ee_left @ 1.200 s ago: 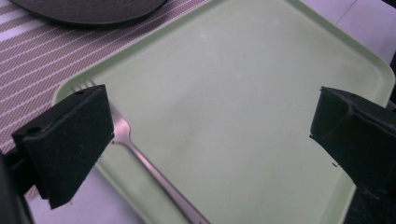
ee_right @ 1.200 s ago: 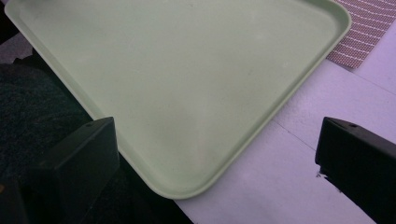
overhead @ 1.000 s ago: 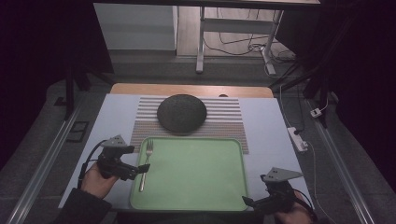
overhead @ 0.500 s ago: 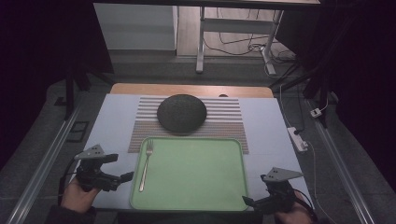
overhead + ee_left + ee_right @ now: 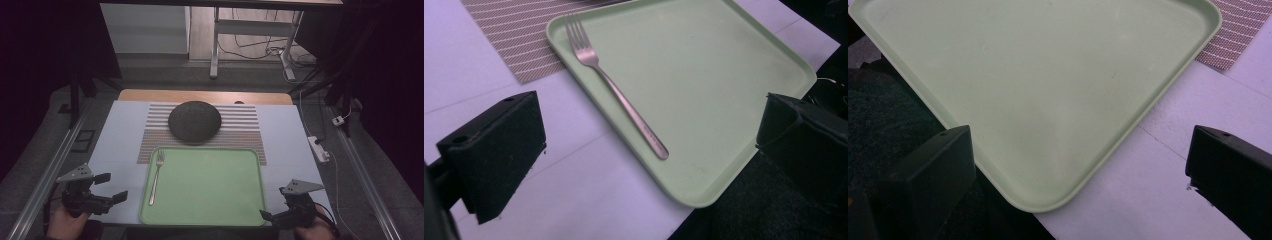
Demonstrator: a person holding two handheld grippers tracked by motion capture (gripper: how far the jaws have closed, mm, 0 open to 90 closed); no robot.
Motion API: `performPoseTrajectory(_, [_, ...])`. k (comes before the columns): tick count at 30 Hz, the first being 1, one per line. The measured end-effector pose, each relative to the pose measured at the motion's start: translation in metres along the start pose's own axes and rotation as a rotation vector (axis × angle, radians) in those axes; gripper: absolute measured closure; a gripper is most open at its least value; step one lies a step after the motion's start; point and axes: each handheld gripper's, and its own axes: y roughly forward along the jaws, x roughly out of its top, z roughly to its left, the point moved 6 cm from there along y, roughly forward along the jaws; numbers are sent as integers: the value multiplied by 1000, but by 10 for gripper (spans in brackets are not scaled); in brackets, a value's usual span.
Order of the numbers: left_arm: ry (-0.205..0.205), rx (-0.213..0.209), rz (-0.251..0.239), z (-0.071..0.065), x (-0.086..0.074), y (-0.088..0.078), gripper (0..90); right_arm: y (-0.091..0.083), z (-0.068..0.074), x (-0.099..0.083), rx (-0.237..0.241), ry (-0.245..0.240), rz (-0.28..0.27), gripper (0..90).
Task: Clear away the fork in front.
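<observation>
High view showed the left gripper [image 5: 102, 189] beside the counter's [image 5: 120, 150] near-left corner, jaws wide apart and empty. One green tray [image 5: 210, 187] held one fork [image 5: 156, 176] along its left edge. Beyond lay one dark round plate [image 5: 194, 121] on one striped placemat [image 5: 245, 132]. The right gripper [image 5: 280, 216] gaped empty.

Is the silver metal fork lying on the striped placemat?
No, the silver metal fork lies inside the light green plastic tray, near its edge.

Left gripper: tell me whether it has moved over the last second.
Yes. The left gripper has drawn back from the fork on the green tray, leftward and toward the person, jaws open.
</observation>
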Motion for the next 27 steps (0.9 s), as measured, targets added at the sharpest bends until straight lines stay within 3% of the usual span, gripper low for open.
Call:
performPoseTrajectory(15, [-20, 56, 50, 5, -17, -7, 0, 0, 0, 0, 0, 5, 3, 0])
performPoseTrajectory(27, [-32, 104, 155, 6, -27, -5, 0, 1, 1, 0, -1, 0, 13, 0])
